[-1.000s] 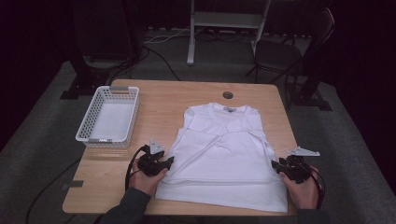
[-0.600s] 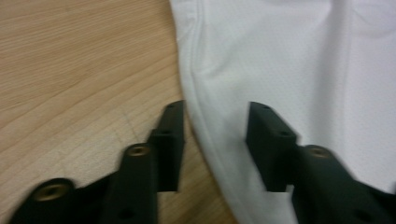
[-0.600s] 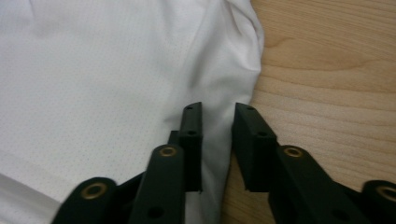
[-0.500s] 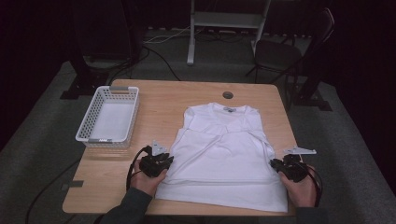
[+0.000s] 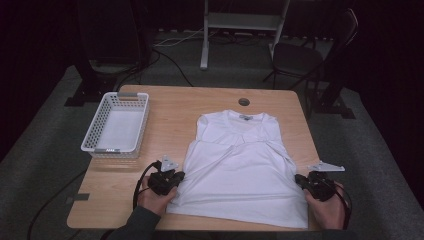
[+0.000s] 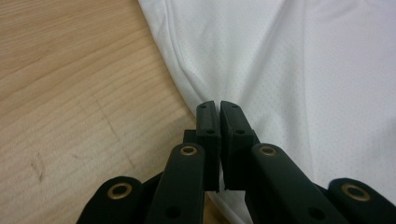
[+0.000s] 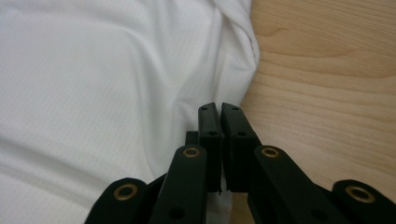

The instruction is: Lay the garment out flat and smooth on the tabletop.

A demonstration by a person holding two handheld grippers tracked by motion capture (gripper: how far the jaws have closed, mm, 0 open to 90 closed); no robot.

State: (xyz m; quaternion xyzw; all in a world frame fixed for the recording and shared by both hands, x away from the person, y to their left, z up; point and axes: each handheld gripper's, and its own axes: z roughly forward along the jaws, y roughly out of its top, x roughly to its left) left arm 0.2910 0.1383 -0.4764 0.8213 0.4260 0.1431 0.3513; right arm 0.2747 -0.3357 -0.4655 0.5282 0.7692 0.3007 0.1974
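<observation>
I have a white T-shirt (image 5: pixel 240 170) lying flat on the table (image 5: pixel 175 107), collar toward 12 o'clock and hem toward 6 o'clock, filling the middle and right of the tabletop.

My left gripper (image 5: pixel 176 176) sits at the shirt's 9 o'clock edge. Its jaws have just been closing and now stand together, and in the left gripper view (image 6: pixel 219 106) the side hem runs right into them with the cloth puckering toward the tips, so I read it as clamped on the fabric.

My right gripper (image 5: pixel 299 179) is at the shirt's 3 o'clock edge, low down near the hem. Its jaws have likewise just been closing and are together. In the right gripper view (image 7: pixel 219 108) the cloth edge folds in at the tips; it looks pinched, though the contact itself is partly hidden by the jaws.

A white basket (image 5: pixel 95 132) stands at 10 o'clock on the table, well apart from the shirt.
</observation>
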